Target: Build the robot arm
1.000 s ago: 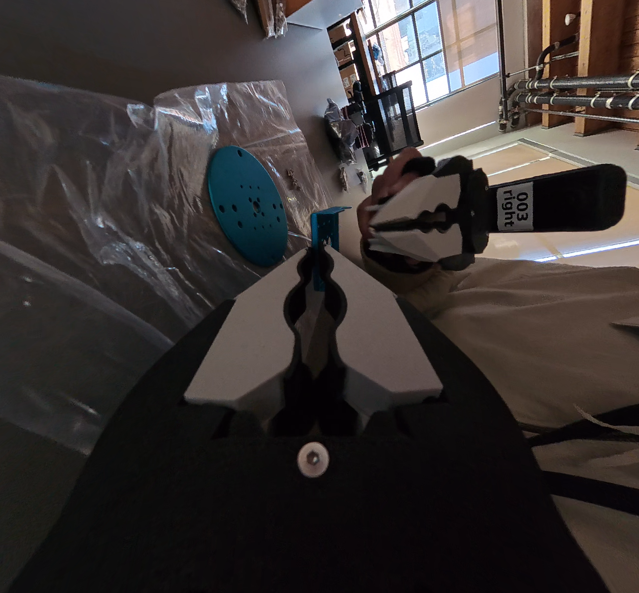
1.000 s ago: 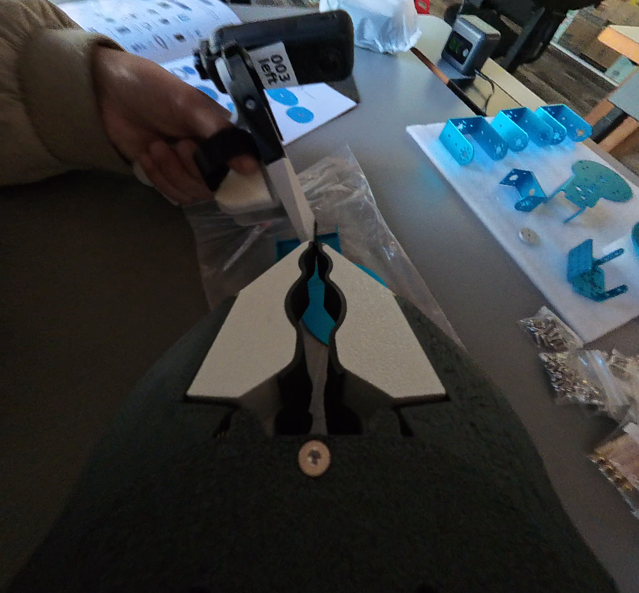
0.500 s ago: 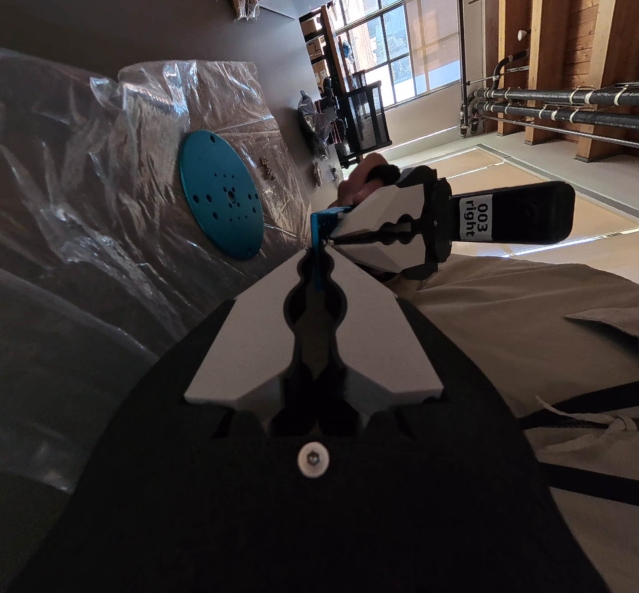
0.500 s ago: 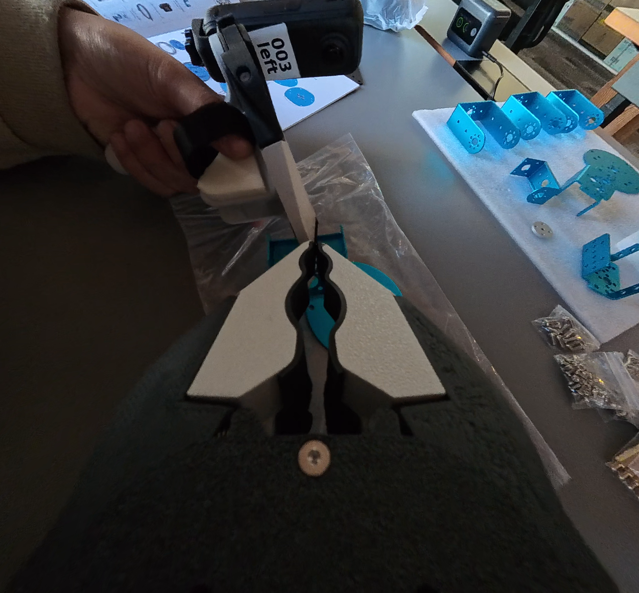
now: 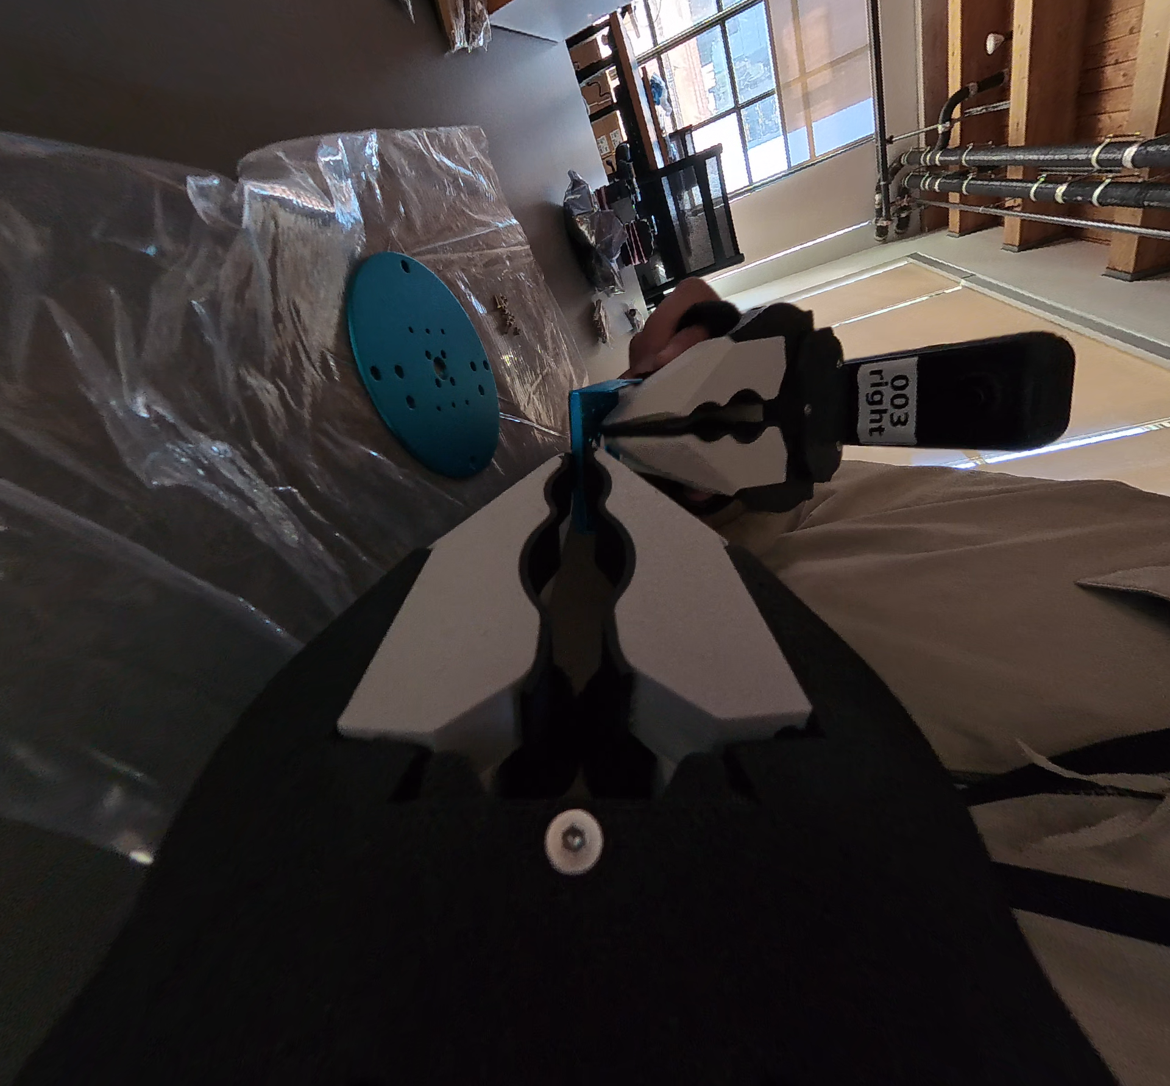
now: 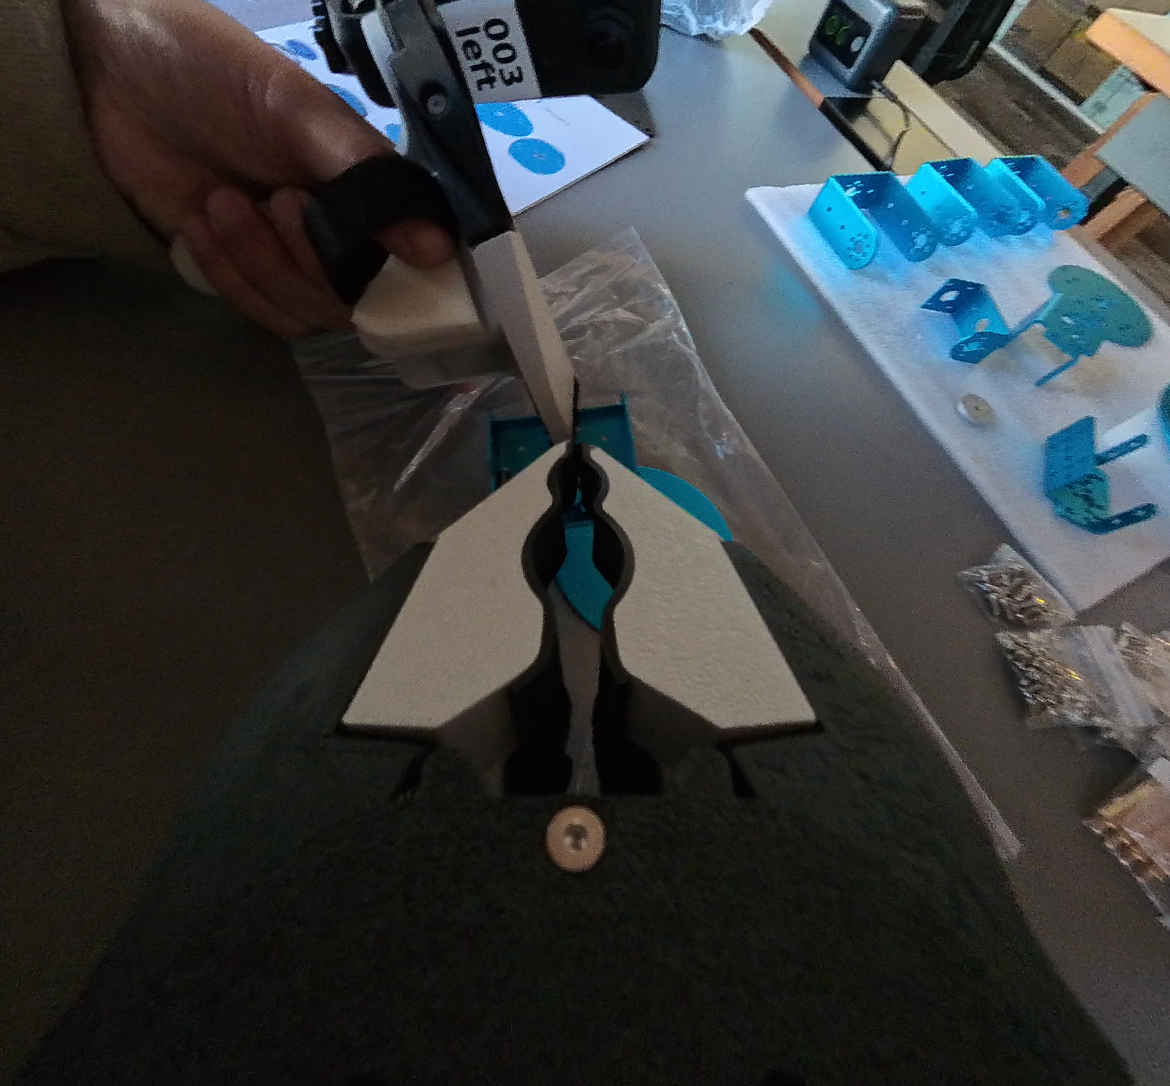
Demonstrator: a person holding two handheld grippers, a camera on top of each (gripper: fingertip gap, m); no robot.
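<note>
Bracket pinched between both tongs

Bracket (image 5: 585, 422), small and blue, sits mid-frame above the tabletop (image 6: 728, 182). Left tongs (image 5: 577, 460) are closed on its lower edge, long axis running up from them. Right tongs (image 5: 609, 427) come in from the right, tips closed, meeting its side; whether they grip it is unclear. A blue disc (image 5: 418, 372) lies on plastic bags (image 5: 190, 359) left.

Colours and patterns

Bracket (image 5: 585, 422): bright blue. Disc (image 5: 423, 373): teal, drilled hole pattern. Gripper fingers (image 5: 696, 600): white on black bodies. Bag (image 6: 639, 353): clear. Table (image 6: 791, 422): grey. Foam sheet (image 6: 886, 321): white, carrying blue brackets (image 6: 937, 213). Sleeve (image 5: 949, 612): beige. Booklet (image 6: 570, 163): white, blue ovals.
</note>
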